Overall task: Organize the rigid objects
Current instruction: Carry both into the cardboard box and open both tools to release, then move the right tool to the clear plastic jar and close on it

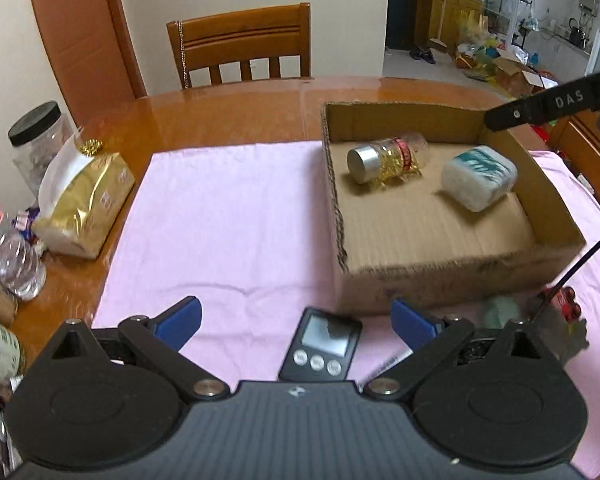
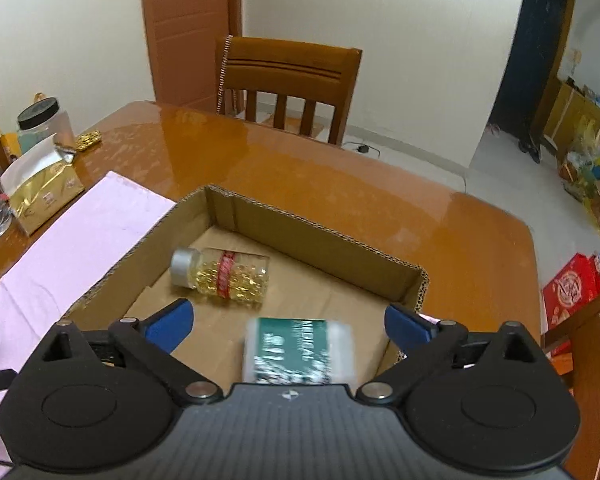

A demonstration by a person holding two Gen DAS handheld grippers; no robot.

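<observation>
A shallow cardboard box sits on a pink cloth. Inside it lie a clear bottle of gold capsules with a silver cap and a white tub with a green label. My left gripper is open and empty, just above a small black digital scale on the cloth. My right gripper is open over the box, with the blurred tub between its fingers, not gripped. A small red-and-clear object lies by the box's near right corner.
At the table's left edge stand a gold foil bag, a black-lidded jar, and plastic bottles. A wooden chair is behind the table. The right gripper's arm reaches over the box.
</observation>
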